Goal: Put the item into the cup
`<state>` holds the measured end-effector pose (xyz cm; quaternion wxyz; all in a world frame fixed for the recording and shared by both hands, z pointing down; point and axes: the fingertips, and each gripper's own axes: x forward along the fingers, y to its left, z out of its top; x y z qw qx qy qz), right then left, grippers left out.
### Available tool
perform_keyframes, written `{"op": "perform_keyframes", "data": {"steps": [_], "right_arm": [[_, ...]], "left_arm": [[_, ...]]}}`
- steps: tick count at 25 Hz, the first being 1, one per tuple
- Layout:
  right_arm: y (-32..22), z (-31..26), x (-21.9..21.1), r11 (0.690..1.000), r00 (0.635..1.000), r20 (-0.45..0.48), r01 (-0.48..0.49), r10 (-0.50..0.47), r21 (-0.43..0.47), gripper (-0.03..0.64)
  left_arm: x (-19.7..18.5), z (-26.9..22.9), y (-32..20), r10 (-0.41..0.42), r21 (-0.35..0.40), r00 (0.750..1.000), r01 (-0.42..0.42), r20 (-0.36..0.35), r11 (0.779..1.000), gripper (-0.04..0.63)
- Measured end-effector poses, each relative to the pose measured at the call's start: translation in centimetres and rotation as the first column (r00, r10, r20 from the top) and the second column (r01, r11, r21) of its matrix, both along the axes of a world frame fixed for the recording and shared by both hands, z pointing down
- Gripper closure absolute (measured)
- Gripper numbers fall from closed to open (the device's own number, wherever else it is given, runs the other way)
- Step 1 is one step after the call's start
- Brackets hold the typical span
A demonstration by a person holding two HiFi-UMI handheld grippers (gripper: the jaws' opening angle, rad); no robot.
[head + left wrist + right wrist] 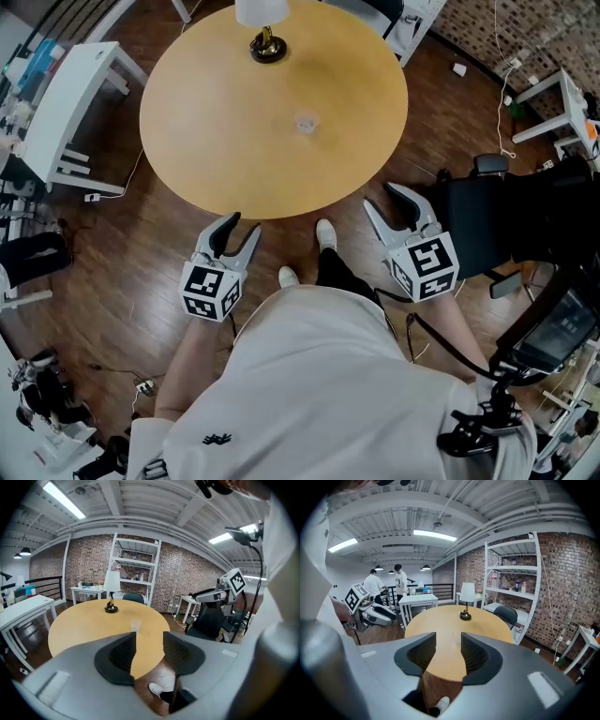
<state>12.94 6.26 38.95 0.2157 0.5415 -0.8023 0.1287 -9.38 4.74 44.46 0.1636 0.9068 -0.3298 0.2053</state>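
A small clear cup [306,123] stands upright near the middle of the round wooden table [206,141]. In the left gripper view the cup [136,626] shows just beyond the jaws. My left gripper [244,225] hovers over the floor in front of the table's near edge, open, with nothing between its fingers. My right gripper [380,195] is held at the table's near right edge, also open and empty. Both grippers point toward the table. Seen along their own jaws, the left gripper [149,641] and the right gripper [448,641] show only tabletop and floor in the gap.
A table lamp [266,37] stands at the table's far edge. A black office chair [497,216] sits close on the right, a white desk [75,103] on the left. Two people [386,585] stand far off by a railing. The holder's shoes [325,234] are beside the table's near edge.
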Motion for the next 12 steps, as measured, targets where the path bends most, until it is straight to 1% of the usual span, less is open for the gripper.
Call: {"op": "perform_keyframes", "data": {"steps": [4, 6, 9, 12], "right_arm": [[2.3, -0.1, -1.1, 1.000, 1.000, -0.009, -0.022, 0.022, 0.003, 0.448], [3.1, -0.2, -1.4, 1.000, 0.999, -0.020, -0.030, 0.030, 0.008, 0.461], [3.7, -0.2, -1.9, 0.999, 0.999, -0.019, -0.036, 0.036, 0.006, 0.469], [3.9, 0.1, -3.0, 1.000, 0.999, -0.018, -0.029, 0.029, 0.010, 0.469]], "left_arm": [[-1.1, 0.4, 1.5, 0.013, 0.001, 1.000, -0.013, -0.012, 1.000, 0.433], [-1.2, 0.2, 2.0, 0.021, 0.011, 1.000, -0.021, -0.020, 1.000, 0.433], [-1.3, -0.2, 2.4, 0.031, 0.022, 0.999, -0.030, -0.030, 0.999, 0.434], [-2.4, -0.1, 3.0, 0.026, 0.026, 0.999, -0.025, -0.023, 0.999, 0.433]]}}
